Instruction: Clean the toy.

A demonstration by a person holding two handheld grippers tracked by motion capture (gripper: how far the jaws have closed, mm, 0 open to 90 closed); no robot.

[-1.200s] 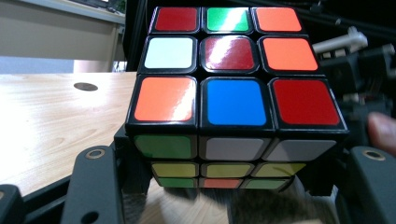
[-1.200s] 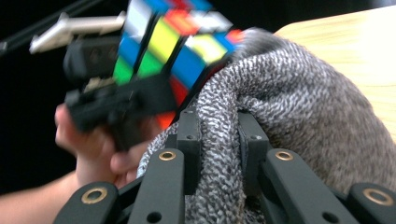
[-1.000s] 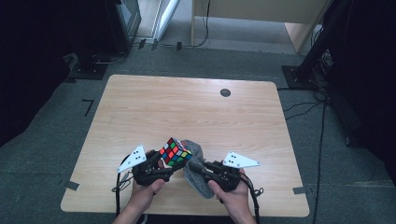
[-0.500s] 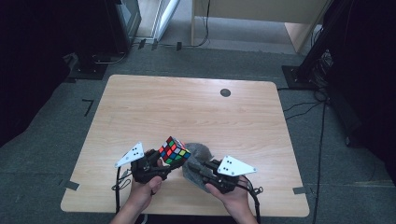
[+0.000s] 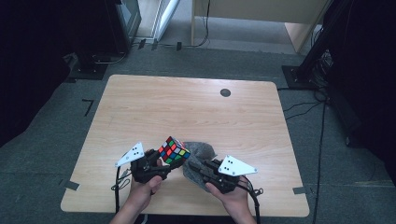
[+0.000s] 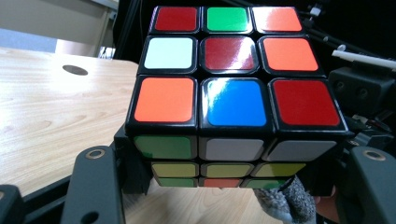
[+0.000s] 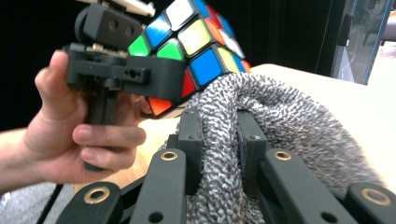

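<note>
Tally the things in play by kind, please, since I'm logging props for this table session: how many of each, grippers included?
Puzzle cube: 1, clamped in the left gripper.
Grey knitted cloth: 1, pinched in the right gripper and pressed against the cube.
Handheld grippers: 2.
Wooden table: 1.
Total: 5.

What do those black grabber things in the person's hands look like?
Both the left gripper and the right gripper are black plastic with two flat jaws and brass-ringed screw holes. Each carries a pale three-cornered plate with dark dots on top, and a black cable trails from each toward the table's near edge. The person's forearms are bare, with no sleeves.
</note>
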